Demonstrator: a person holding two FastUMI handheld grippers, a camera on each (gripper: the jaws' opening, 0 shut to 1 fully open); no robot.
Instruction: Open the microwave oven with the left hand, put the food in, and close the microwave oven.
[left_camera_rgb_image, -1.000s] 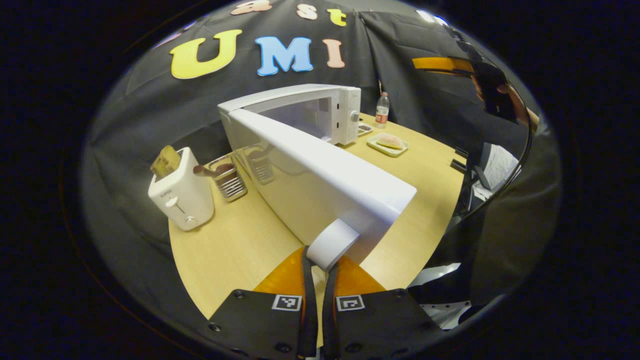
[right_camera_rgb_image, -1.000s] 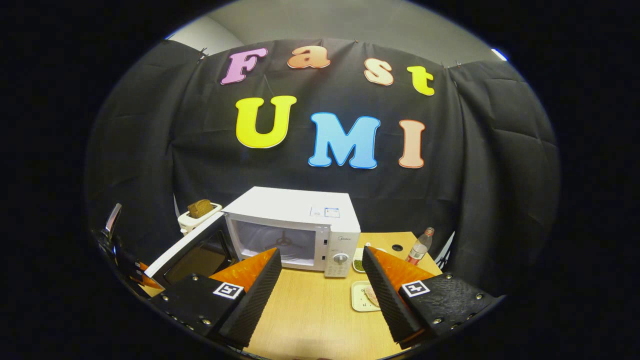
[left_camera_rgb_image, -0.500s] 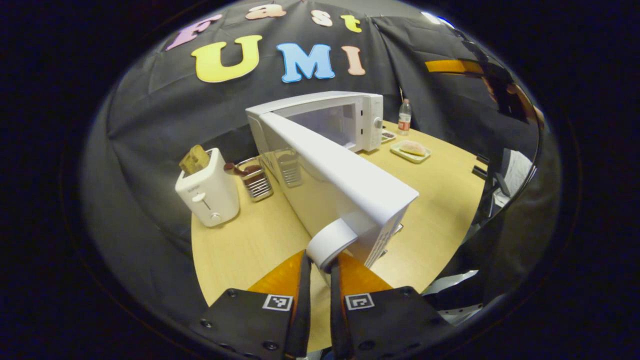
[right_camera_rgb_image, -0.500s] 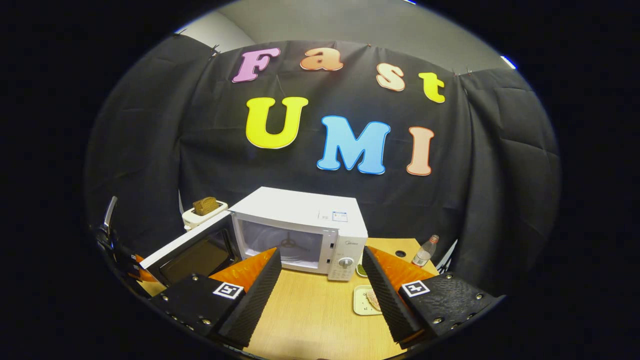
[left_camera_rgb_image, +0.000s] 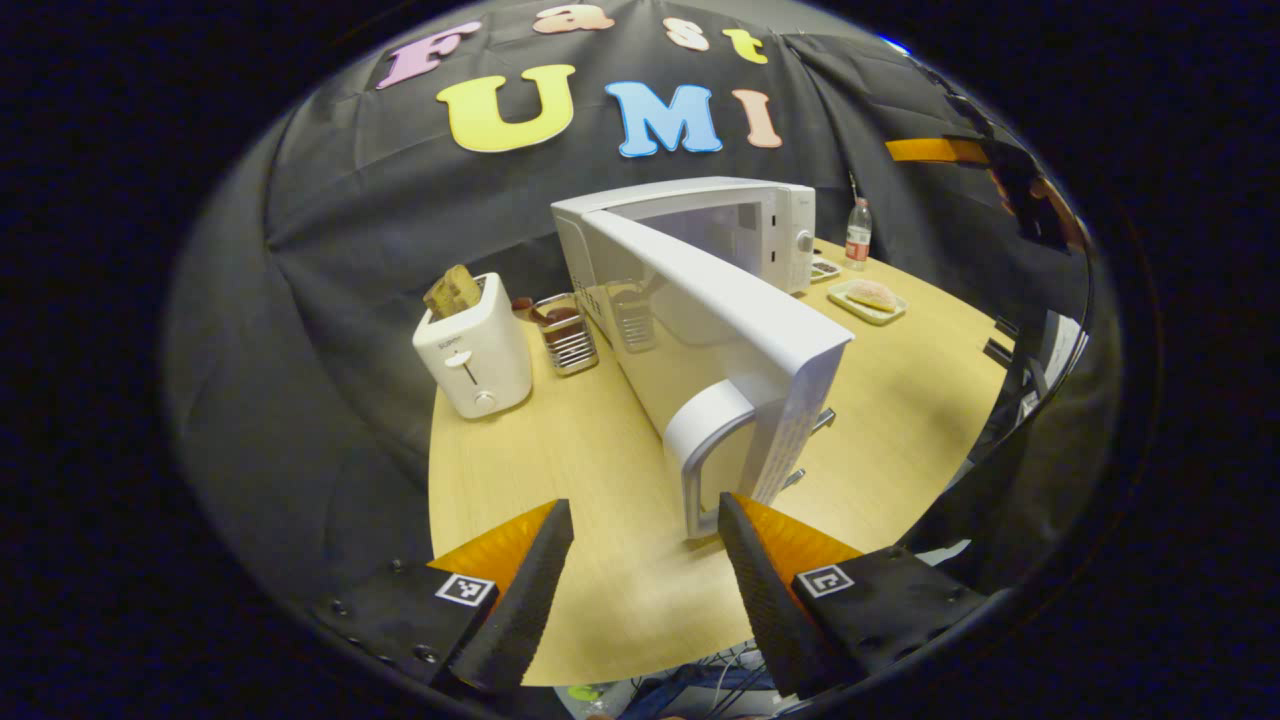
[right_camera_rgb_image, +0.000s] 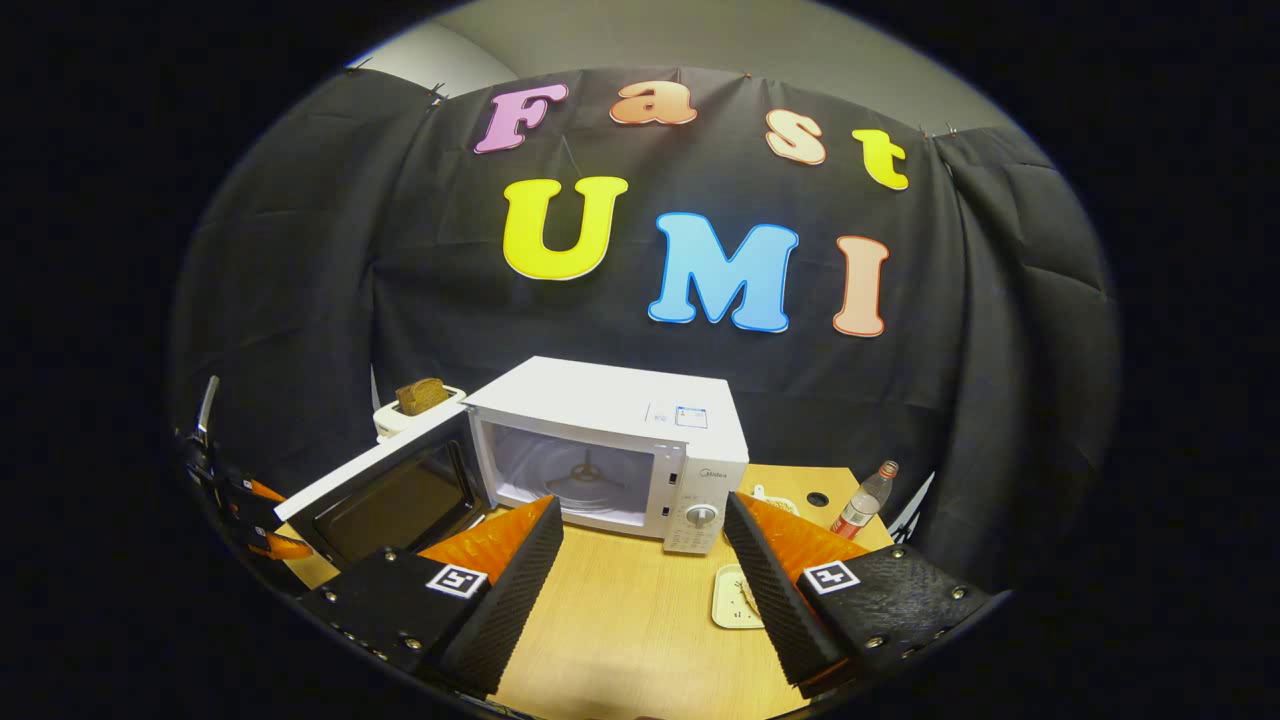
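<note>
Microwave oven (right_camera_rgb_image: 620, 455) at the back of the wooden table (left_camera_rgb_image: 560, 470), its door (left_camera_rgb_image: 720, 330) swung wide and the cavity and turntable bare. The opening step looks complete; the food (left_camera_rgb_image: 872, 293) lies untouched on its small tray (left_camera_rgb_image: 850, 300) on the table to the right of the oven, near the control panel, so loading and closing remain. The left gripper (left_camera_rgb_image: 640, 560) sits just short of the door handle (left_camera_rgb_image: 705, 440), jaws apart and holding nothing, one finger close beside the handle's lower end. The right gripper (right_camera_rgb_image: 640, 580) hovers above the table in front of the oven, jaws likewise apart and empty, the tray showing partly behind one finger. A toaster (left_camera_rgb_image: 475, 345) with bread in its slot and a wire holder (left_camera_rgb_image: 565, 335) stand to the left of the oven; a bottle (left_camera_rgb_image: 858, 232) stands at the far right.
</note>
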